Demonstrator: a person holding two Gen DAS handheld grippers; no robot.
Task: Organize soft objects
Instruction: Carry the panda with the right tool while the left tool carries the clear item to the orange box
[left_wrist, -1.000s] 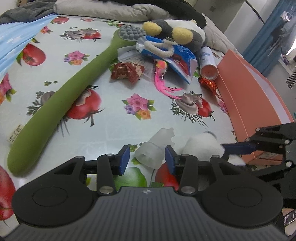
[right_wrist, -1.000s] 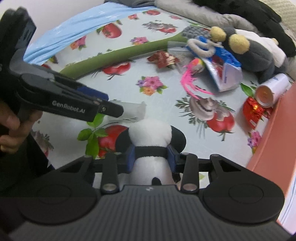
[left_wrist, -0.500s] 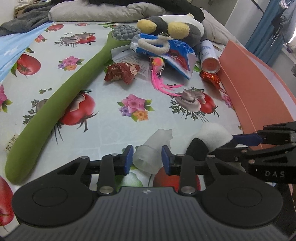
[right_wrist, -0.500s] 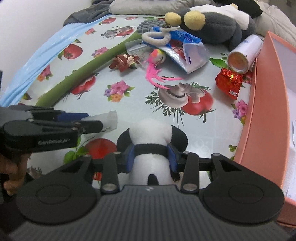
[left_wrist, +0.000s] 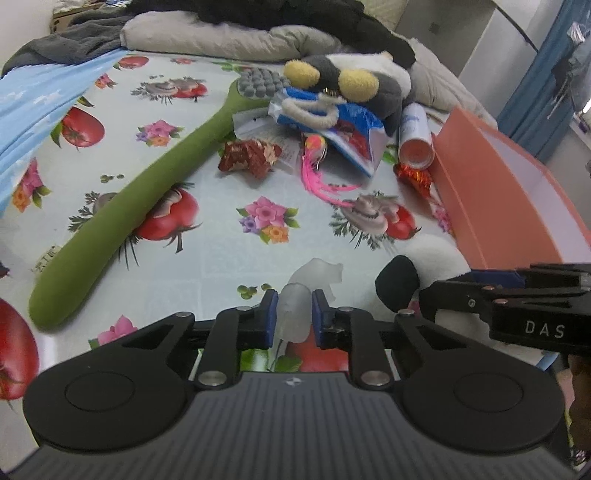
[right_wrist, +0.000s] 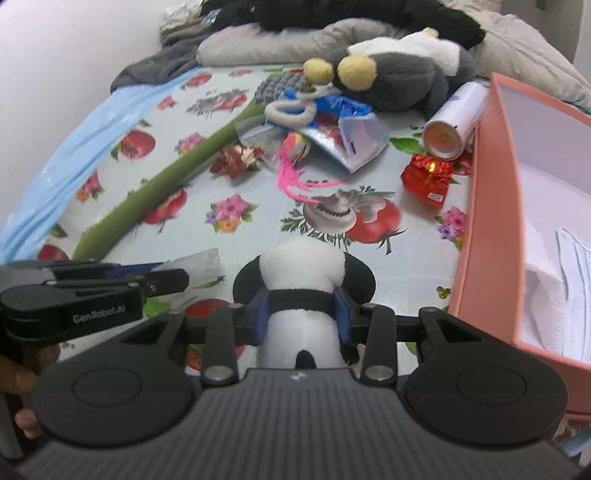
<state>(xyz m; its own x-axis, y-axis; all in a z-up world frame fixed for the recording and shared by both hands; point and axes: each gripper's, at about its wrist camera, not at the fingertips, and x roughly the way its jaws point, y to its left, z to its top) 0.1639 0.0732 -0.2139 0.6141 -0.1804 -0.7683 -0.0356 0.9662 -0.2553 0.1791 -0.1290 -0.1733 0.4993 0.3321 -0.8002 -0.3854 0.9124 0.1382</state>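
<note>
Here, in the left wrist view, the left gripper (left_wrist: 294, 318) has just been closing and now pinches a frosted soft toy (left_wrist: 299, 302) just above the tablecloth (left_wrist: 221, 258), so the pick-up step seems done. In the right wrist view, the right gripper (right_wrist: 303, 314) clamps a panda plush (right_wrist: 303, 280) just beside the orange box (right_wrist: 487, 229), which holds only white paper; next comes a carry over its wall.
</note>
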